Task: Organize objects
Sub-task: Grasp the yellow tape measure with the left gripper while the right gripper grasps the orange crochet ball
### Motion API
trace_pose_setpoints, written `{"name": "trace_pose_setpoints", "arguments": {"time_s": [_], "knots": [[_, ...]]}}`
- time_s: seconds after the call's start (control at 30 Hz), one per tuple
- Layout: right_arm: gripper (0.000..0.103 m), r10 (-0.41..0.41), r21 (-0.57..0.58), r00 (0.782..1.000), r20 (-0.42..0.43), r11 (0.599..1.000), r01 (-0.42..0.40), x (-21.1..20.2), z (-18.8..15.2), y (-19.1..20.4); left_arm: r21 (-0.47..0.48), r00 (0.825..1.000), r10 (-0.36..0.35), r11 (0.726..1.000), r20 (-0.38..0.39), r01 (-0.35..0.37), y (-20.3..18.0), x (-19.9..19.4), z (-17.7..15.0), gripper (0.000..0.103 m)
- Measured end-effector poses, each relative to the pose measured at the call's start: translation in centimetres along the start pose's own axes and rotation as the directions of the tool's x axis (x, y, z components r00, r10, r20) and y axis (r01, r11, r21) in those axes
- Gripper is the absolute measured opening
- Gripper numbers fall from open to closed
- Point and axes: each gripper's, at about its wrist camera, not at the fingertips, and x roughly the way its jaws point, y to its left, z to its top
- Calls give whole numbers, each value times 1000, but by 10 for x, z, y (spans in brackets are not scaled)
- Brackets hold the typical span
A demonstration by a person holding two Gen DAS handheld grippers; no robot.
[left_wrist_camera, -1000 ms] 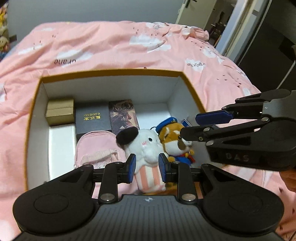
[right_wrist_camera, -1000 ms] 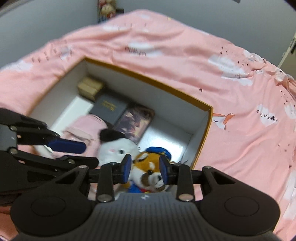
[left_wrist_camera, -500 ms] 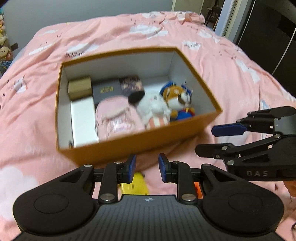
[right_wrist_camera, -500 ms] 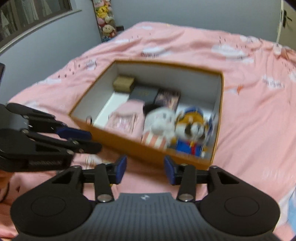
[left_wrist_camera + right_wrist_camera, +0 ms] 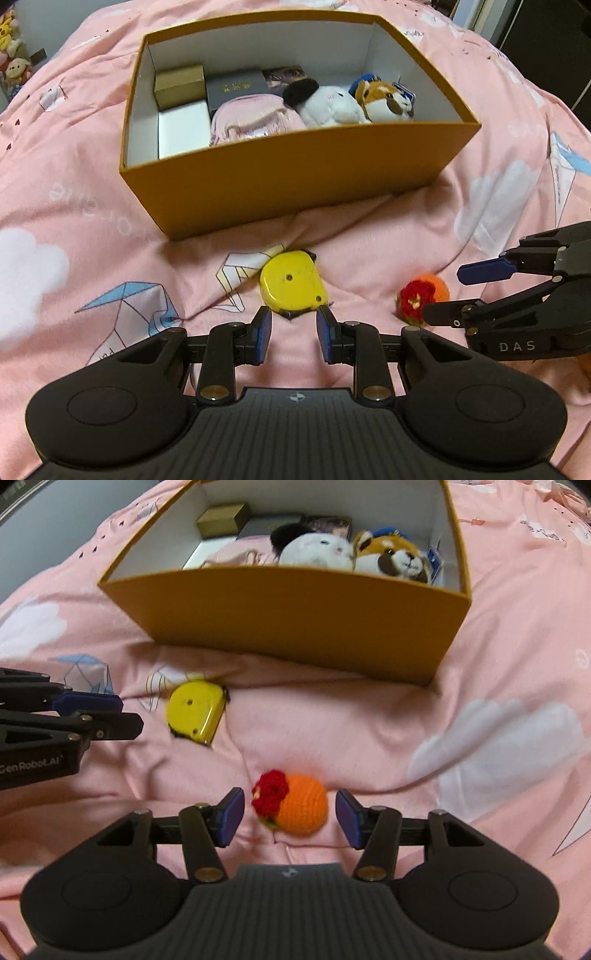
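An orange cardboard box [image 5: 295, 177] [image 5: 295, 624] sits on the pink bedspread and holds a white plush [image 5: 328, 105], a fox plush [image 5: 388, 101], a pink pouch [image 5: 255, 120] and small boxes. A yellow tape measure [image 5: 293, 284] [image 5: 195, 710] lies in front of the box. My left gripper [image 5: 293, 334] is open and empty, just short of it. An orange crochet ball with a red flower [image 5: 295, 803] [image 5: 423, 297] lies to the right. My right gripper [image 5: 290, 819] is open, with a finger on either side of the ball.
The pink bedspread [image 5: 92, 229] with cloud and paper-crane prints covers everything around the box. Plush toys [image 5: 13, 48] stand by the wall at the far left. A dark doorway [image 5: 546, 40] is at the far right.
Both grippers have drawn back out of the box and dropped to the bedspread in front of it. The tape measure and crochet ball have come into view. The right gripper has opened wider.
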Motion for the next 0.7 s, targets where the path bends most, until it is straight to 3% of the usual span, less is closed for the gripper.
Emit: {"name": "trace_pose_setpoints", "arguments": {"time_s": [0.2, 0.33, 0.47, 0.7], "knots": [[56, -8, -18, 1000, -20, 1000, 7, 13, 1, 3, -11, 1000, -9, 1000, 6, 9, 2, 6, -2, 36], [55, 8, 6, 998, -60, 1000, -8, 26, 3, -2, -45, 1000, -7, 999, 29, 8, 5, 11, 3, 53], [51, 28, 43, 998, -59, 999, -25, 26, 3, -10, -66, 1000, -19, 998, 16, 20, 4, 19, 13, 64], [51, -4, 20, 1000, 11, 1000, 4, 6, 12, -14, -84, 998, 39, 996, -55, -44, 2, 51, 26, 64]]}}
